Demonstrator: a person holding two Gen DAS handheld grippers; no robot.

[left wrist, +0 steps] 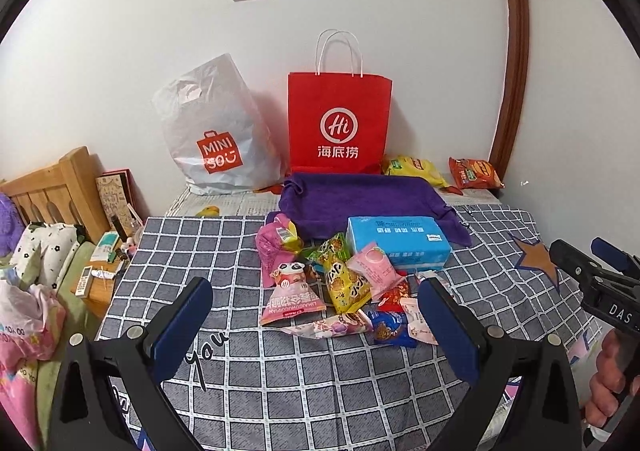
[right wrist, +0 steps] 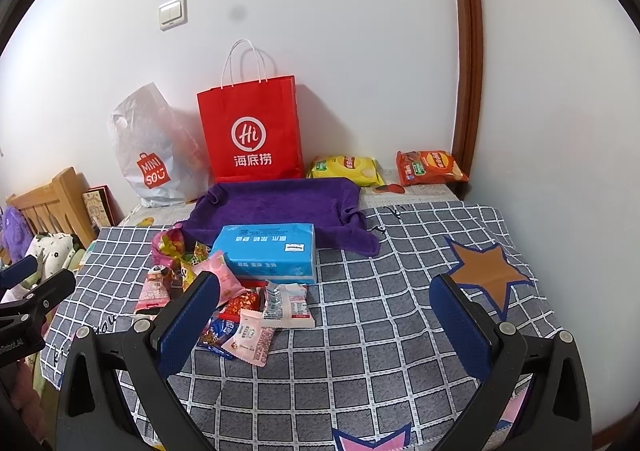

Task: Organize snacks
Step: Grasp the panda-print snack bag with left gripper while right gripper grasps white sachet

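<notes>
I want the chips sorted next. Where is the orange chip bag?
The orange chip bag lies at the bed's far right corner by the wall, beside the wooden door frame, just right of the yellow chip bag; both views show it.

My left gripper (left wrist: 316, 315) is a black plastic frame with two long fingers, each faced with a dark blue textured pad (left wrist: 448, 327). Round silver screws (left wrist: 135, 331) sit at the joints, and triangular cut-outs pierce the black arms below them. My right gripper (right wrist: 324, 313) is built the same: black frame, blue ribbed pads (right wrist: 188, 321), silver screws (right wrist: 507, 328) at the pivots. Seen from the side in the left view, its black body carries white letters, "DAS" (left wrist: 620, 314), and my hand (left wrist: 610, 383) wraps its handle.
</notes>
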